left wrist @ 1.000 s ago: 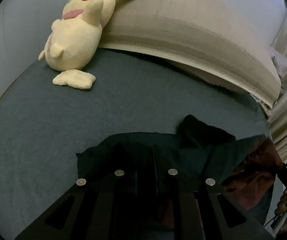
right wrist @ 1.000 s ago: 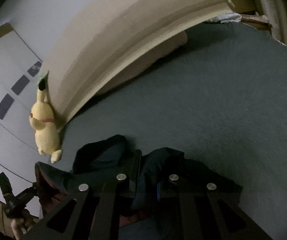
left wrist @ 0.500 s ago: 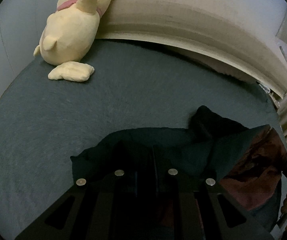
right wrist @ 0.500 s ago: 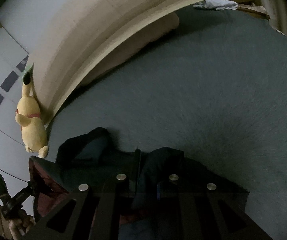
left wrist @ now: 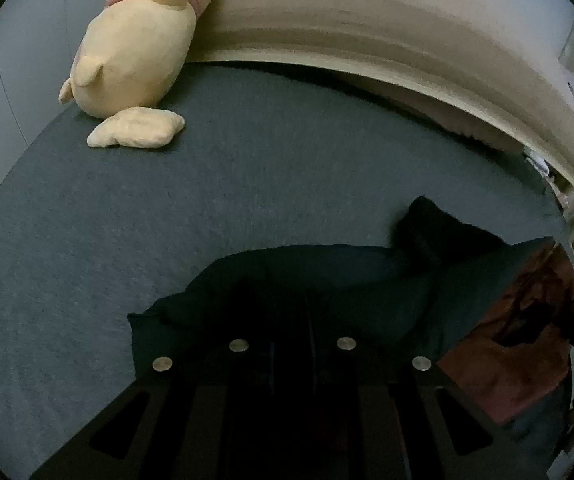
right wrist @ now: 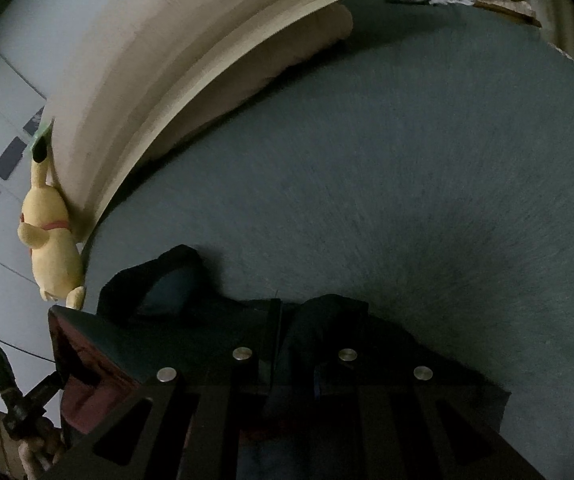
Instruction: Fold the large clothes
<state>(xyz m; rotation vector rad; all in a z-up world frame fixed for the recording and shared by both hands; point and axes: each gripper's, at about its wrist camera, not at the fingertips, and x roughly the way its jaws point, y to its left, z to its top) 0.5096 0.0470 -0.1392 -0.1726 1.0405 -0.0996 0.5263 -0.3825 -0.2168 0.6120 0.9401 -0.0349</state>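
Pinching the dark garment (left wrist: 327, 276) at the near edge of the grey-blue bed (left wrist: 247, 184), the left claw (left wrist: 292, 332) and right claw (right wrist: 292, 338) both look closed on cloth, held low over the mattress. It hangs bunched between them, reddish lining (left wrist: 515, 348) showing. Uneven pulling could, I think, drag one edge free or twist the fold toward the yellow plush toy (left wrist: 135, 48) far left.

No legible text, brand, label or no. in either view; the plush toy (left wrist: 139, 48) at approx. 11 o'clock in the left wrist view carries no readable tag; the dark garment (left wrist: 327, 280) shows no print or label that can be made out; a small pale mark on the black object at 4 o'clock is too blurred to read.
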